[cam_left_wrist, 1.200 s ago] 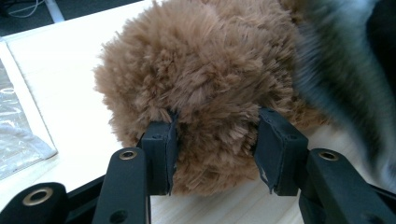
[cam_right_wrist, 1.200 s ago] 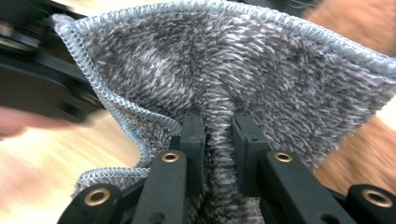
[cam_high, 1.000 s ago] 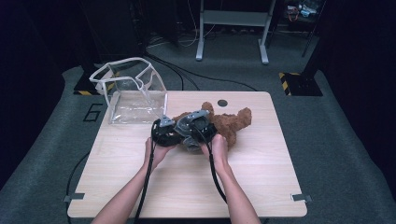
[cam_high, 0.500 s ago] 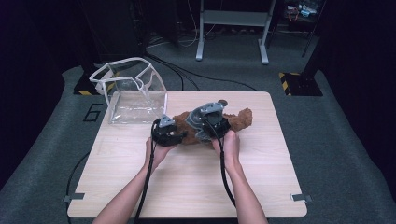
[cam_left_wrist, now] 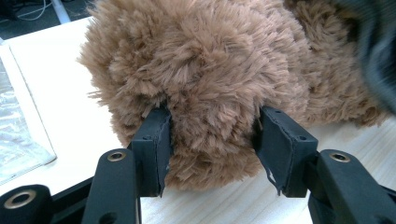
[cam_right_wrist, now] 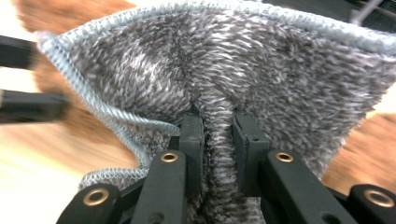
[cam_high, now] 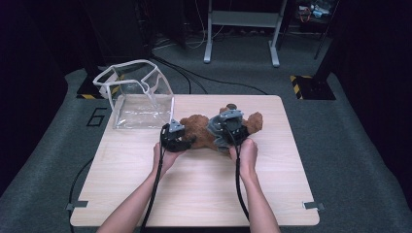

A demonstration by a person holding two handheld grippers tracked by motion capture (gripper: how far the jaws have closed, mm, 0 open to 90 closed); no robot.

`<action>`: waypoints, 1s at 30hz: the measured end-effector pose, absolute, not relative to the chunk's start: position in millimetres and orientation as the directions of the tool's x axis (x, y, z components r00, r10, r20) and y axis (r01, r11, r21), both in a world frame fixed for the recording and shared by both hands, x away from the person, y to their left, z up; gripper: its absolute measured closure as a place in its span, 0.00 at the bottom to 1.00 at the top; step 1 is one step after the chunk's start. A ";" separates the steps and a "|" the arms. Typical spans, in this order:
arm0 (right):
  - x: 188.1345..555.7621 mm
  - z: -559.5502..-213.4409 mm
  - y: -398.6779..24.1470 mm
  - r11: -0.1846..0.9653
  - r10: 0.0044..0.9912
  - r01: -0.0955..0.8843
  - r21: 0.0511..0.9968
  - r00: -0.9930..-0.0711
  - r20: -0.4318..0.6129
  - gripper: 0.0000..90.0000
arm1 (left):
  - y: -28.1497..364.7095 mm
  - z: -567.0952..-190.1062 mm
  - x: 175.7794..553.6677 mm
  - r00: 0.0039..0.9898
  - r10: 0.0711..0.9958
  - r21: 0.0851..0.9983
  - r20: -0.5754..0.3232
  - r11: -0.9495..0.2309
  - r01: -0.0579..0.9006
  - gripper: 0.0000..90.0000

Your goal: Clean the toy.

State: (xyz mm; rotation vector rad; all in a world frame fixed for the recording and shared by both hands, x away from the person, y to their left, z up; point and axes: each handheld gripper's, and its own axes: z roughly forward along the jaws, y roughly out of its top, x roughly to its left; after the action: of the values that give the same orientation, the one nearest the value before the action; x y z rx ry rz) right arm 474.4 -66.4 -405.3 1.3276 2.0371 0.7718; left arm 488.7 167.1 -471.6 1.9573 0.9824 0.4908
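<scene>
A brown teddy bear (cam_high: 197, 127) lies on its side in the middle of the wooden table (cam_high: 194, 194). My left gripper (cam_high: 188, 141) comes at it from the left and is shut on a furry round end of the bear (cam_left_wrist: 210, 70); its jaws have just eased open a little, and the pads (cam_left_wrist: 152, 149) still press into the fur. My right gripper (cam_high: 224, 128) hangs over the bear's middle, shut on a fold of a grey knit garment (cam_right_wrist: 233, 60). The garment (cam_high: 215, 132) drapes against the bear. Brown fur (cam_right_wrist: 362, 154) shows behind the knit.
A clear plastic bag (cam_high: 138, 97) with white trim stands open at the table's back left, close to the bear. Its edge (cam_left_wrist: 18, 140) lies just left of my left gripper. Cables trail from both grippers along the person's forearms. Dark floor and rack legs lie beyond the table.
My right gripper has carried the grey knit garment to the right, from beside the left gripper to over the bear's middle. The left gripper has stayed in place on the bear.
</scene>
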 end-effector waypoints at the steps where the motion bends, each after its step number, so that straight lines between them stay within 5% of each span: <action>1: 474.2 -406.2 -74.4 0.325 0.933 0.595 0.735 -0.331 -0.144 0.84 | 166.8 -472.2 489.1 0.610 0.792 0.839 -0.035 -0.308 0.449 0.52; 24: 454.7 -466.4 -216.9 0.095 0.995 0.779 0.620 -0.086 -0.044 0.80 | 165.8 -471.6 490.8 0.611 0.791 0.829 -0.035 -0.318 0.460 0.50; 27: 456.9 -472.9 -226.0 0.069 0.998 0.800 0.596 -0.058 -0.037 0.76 | 166.7 -472.2 490.4 0.612 0.790 0.829 -0.037 -0.317 0.461 0.50; 30: 459.1 -476.1 -230.7 0.057 0.998 0.807 0.587 -0.052 -0.026 0.63 | 167.1 -472.3 490.1 0.614 0.788 0.829 -0.036 -0.320 0.459 0.50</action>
State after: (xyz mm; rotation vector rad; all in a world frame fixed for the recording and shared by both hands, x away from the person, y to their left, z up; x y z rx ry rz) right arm 459.1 -230.7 -476.1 1.8018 1.9137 0.5955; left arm 490.1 167.1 -472.3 1.9707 0.9861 0.4788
